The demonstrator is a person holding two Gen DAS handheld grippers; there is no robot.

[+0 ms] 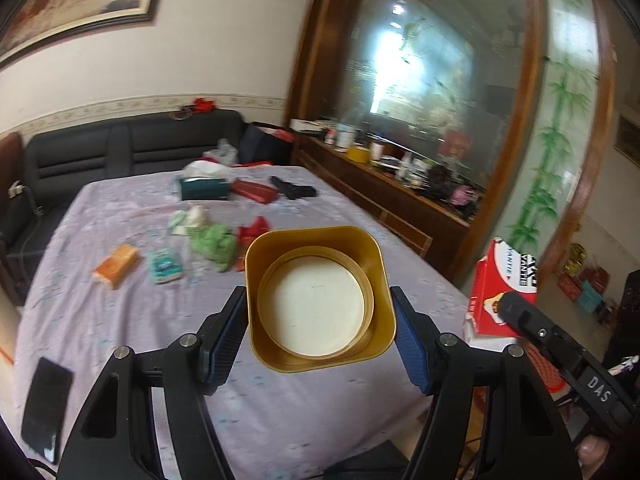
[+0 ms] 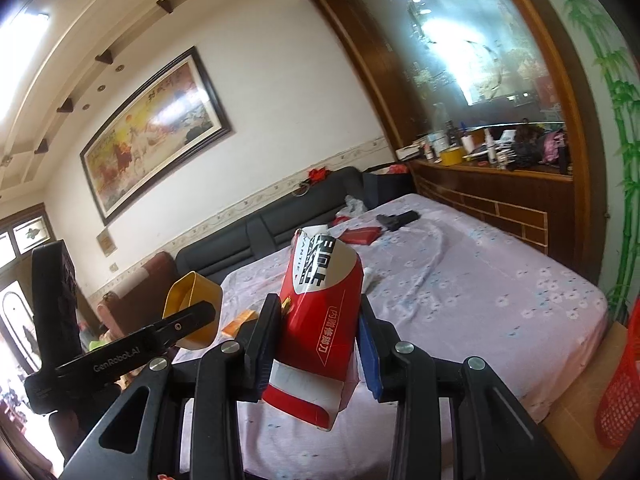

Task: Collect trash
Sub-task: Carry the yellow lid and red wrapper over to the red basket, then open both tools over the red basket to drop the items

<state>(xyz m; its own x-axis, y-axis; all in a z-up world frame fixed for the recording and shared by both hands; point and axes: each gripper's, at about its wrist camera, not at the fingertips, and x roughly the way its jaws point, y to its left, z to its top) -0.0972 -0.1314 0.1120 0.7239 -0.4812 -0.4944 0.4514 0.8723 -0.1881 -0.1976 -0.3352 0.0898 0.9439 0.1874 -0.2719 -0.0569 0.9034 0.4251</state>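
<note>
My left gripper [image 1: 320, 320] is shut on a gold bin [image 1: 320, 296] with a pale round bottom, held above the purple table; the bin also shows in the right wrist view [image 2: 196, 304]. My right gripper [image 2: 320, 320] is shut on a red and white carton [image 2: 320, 312], held up at the table's right edge; the carton also shows in the left wrist view [image 1: 500, 288]. Trash lies on the table: a green crumpled wad [image 1: 214, 246], a red wrapper [image 1: 254, 232], an orange pack [image 1: 116, 266], a teal pack [image 1: 164, 266] and white paper [image 1: 188, 218].
The table [image 1: 120, 320] has a purple flowered cloth. Farther back lie a green tissue box [image 1: 204, 188], a red box [image 1: 254, 190] and a black object [image 1: 294, 188]. A black phone [image 1: 46, 404] lies near left. A red basket [image 2: 622, 392] stands at right, a dark sofa [image 1: 120, 148] behind.
</note>
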